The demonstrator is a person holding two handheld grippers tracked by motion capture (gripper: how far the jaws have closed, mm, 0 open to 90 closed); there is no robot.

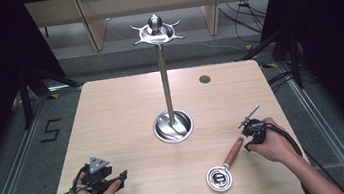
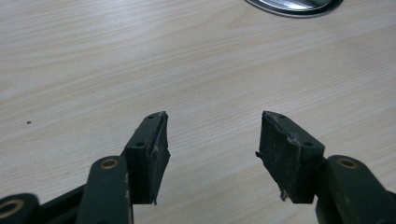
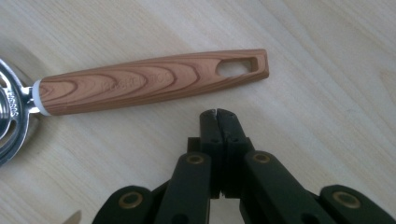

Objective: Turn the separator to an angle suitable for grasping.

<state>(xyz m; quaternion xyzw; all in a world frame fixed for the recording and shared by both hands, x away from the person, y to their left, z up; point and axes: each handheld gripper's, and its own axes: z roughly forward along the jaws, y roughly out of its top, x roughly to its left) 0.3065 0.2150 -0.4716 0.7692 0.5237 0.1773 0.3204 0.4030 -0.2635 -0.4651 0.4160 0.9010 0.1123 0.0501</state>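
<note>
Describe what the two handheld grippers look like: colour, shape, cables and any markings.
Both are black. The left gripper carries a grey three-cornered plate on top, and a cable trails from it; its jaws end in flat, dark pads with frayed edges. The right gripper has a thick black cable looping back along the forearm. Brass-coloured rivets dot the jaw links. No lettering is visible.

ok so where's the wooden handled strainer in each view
High view: the strainer lies at lower right of the table, beside the right gripper.
Left gripper view: it is not in this picture.
Right gripper view: its wooden handle lies across the upper middle, above the shut fingers.
Shared landmark: the pale wood tabletop.
</note>
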